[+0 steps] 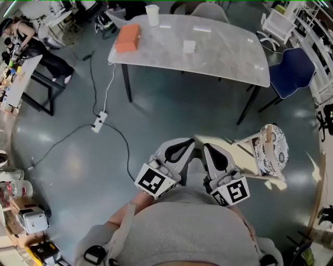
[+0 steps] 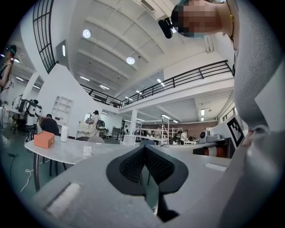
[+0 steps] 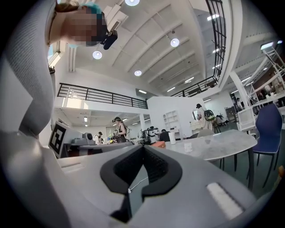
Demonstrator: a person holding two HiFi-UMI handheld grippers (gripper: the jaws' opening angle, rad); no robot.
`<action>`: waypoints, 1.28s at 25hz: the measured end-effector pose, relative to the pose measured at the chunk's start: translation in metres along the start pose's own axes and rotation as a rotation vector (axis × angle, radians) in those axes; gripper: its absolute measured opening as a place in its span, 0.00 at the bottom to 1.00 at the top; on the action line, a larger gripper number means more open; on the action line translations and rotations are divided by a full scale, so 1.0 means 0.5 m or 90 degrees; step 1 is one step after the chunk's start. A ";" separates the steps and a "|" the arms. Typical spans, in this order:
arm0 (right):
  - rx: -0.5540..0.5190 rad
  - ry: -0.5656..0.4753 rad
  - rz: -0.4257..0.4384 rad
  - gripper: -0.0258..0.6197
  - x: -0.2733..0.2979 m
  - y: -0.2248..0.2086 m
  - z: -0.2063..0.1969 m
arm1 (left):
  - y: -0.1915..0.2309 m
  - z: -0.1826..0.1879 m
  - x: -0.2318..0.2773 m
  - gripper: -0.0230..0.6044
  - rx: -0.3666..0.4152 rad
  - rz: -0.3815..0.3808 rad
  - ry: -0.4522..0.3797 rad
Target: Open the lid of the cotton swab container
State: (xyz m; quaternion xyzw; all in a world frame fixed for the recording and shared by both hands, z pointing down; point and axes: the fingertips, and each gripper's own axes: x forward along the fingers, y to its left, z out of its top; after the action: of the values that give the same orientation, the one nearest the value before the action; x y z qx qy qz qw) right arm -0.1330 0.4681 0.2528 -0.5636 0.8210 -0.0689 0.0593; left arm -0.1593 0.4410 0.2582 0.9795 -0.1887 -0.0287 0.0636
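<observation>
A small white container (image 1: 189,46) stands on the marble-topped table (image 1: 223,60) far ahead of me; it also shows small in the left gripper view (image 2: 87,150) and the right gripper view (image 3: 188,146). Whether its lid is on I cannot tell at this distance. Both grippers are held close to the person's body, well short of the table. My left gripper (image 1: 183,148) has its jaws shut with nothing between them (image 2: 144,149). My right gripper (image 1: 212,153) is beside it, also shut and empty (image 3: 143,149).
An orange box (image 1: 128,37) and a tall white cup (image 1: 152,14) sit on the table's left part. A blue chair (image 1: 291,72) stands at its right end. A wooden chair with a patterned cushion (image 1: 270,150) is near my right. A power strip (image 1: 99,122) and cables lie on the floor.
</observation>
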 end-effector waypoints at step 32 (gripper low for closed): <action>0.029 0.008 0.093 0.04 0.271 -0.395 0.088 | 0.266 0.031 0.391 0.03 0.000 0.100 -0.008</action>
State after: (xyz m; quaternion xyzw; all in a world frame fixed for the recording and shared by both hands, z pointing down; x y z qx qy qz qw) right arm 0.0071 0.2694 0.2425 -0.5004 0.8585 -0.0866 0.0716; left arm -0.0279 0.2439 0.2544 0.9616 -0.2651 -0.0299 0.0648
